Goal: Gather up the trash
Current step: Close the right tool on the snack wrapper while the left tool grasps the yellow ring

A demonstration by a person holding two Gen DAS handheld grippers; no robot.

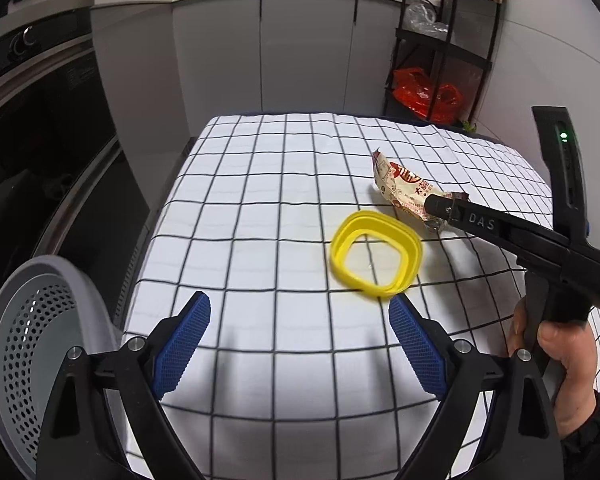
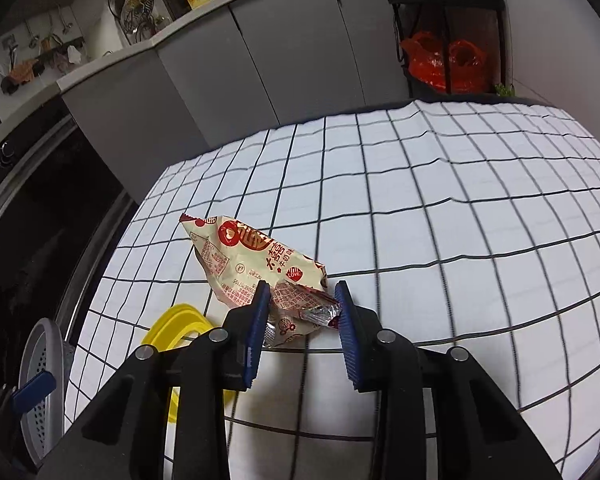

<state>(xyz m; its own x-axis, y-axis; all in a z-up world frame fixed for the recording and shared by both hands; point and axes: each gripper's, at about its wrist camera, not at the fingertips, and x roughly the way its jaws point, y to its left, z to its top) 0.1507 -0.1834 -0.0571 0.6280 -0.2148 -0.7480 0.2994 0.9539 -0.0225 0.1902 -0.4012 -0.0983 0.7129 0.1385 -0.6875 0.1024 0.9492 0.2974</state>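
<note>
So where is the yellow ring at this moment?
The yellow ring lies flat on the checked cloth, just ahead of the open left gripper and beside the wrapper, on its near left.

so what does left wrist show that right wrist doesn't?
Left wrist only: the whole right tool from outside, with the hand holding it, its green status light, and the yellow ring entire, with nothing covering it.

Right wrist only: the right tongs open, pads either side of the snack wrapper end, not closed on it; hanging utensils on the far wall.

Both: checked tablecloth, wrapper, ring, perforated grey basket at the table's left edge, red bag on the black rack. Left tongs open, holding nothing.
</note>
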